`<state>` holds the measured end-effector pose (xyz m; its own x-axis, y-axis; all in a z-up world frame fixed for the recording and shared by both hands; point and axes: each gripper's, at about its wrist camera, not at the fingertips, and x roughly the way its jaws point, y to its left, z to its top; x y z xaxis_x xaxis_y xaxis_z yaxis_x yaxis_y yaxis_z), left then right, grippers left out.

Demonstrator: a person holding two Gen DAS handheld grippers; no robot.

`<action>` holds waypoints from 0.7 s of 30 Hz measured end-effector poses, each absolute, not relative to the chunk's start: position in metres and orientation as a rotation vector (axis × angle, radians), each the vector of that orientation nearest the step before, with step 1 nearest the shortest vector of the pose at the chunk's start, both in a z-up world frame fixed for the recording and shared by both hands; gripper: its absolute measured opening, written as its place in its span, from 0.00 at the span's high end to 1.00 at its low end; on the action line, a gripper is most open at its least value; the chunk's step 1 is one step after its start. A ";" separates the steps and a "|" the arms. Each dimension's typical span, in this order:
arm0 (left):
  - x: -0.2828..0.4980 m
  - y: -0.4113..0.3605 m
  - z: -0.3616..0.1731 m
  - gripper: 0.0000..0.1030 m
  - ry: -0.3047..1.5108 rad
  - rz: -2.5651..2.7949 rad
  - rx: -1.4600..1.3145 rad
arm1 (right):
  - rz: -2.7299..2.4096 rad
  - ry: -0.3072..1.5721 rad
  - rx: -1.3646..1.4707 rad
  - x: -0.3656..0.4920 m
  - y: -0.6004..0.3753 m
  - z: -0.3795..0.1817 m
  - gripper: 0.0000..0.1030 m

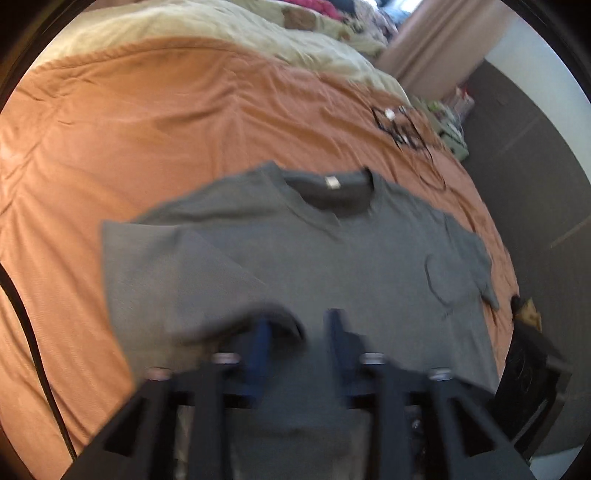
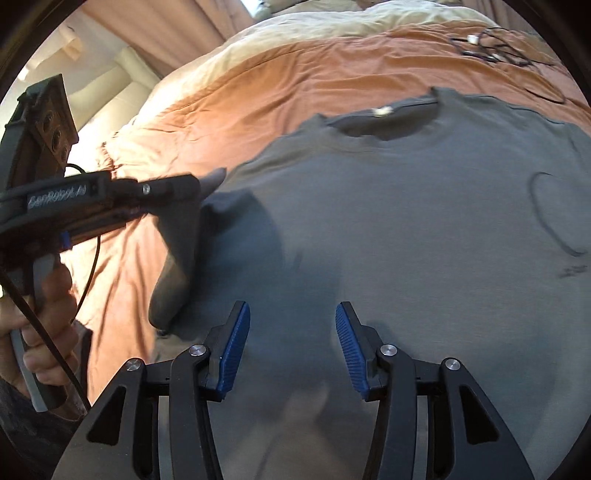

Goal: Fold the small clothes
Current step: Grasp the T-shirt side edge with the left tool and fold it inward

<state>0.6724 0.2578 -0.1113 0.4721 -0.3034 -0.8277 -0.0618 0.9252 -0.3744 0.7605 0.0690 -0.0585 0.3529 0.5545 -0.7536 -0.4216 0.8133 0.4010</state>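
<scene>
A grey T-shirt (image 1: 332, 258) lies front up on the orange bedsheet (image 1: 147, 129), its collar and white label (image 1: 332, 182) toward the far side. Its left part is folded inward over the body. My left gripper (image 1: 299, 328) hovers over the shirt's near part with its jaws apart; a dark fold of cloth lies against its left finger, blurred. In the right wrist view the same shirt (image 2: 406, 221) fills the frame. My right gripper (image 2: 291, 332) stands open above it with nothing between the pads. The left gripper (image 2: 195, 188) reaches in from the left, held by a hand (image 2: 40, 325), with a grey flap hanging below its tip.
A tangle of black cables (image 1: 402, 133) lies on the sheet beyond the collar, also seen as cables (image 2: 491, 48). A cream blanket (image 1: 221, 26) covers the far bed. A black box (image 1: 532, 369) stands at the bed's right edge, next to a dark floor (image 1: 535, 166).
</scene>
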 end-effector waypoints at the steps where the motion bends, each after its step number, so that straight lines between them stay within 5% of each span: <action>1: 0.669 0.255 -0.110 0.45 1.064 -0.155 -0.367 | 0.631 1.033 0.147 0.760 0.063 -0.057 0.55; 4: 0.661 0.261 -0.103 0.38 1.043 -0.151 -0.366 | 0.630 1.032 0.137 0.760 0.066 -0.053 0.51; 12: 0.624 0.320 -0.100 0.38 1.015 0.042 -0.380 | 0.672 0.998 0.095 0.761 0.080 -0.052 0.47; 16: 0.608 0.342 -0.122 0.49 1.051 0.092 -0.400 | 0.672 0.993 0.048 0.773 0.103 -0.054 0.47; 21: 0.598 0.361 -0.145 0.49 1.073 0.121 -0.431 | 0.647 0.975 -0.065 0.792 0.134 -0.059 0.47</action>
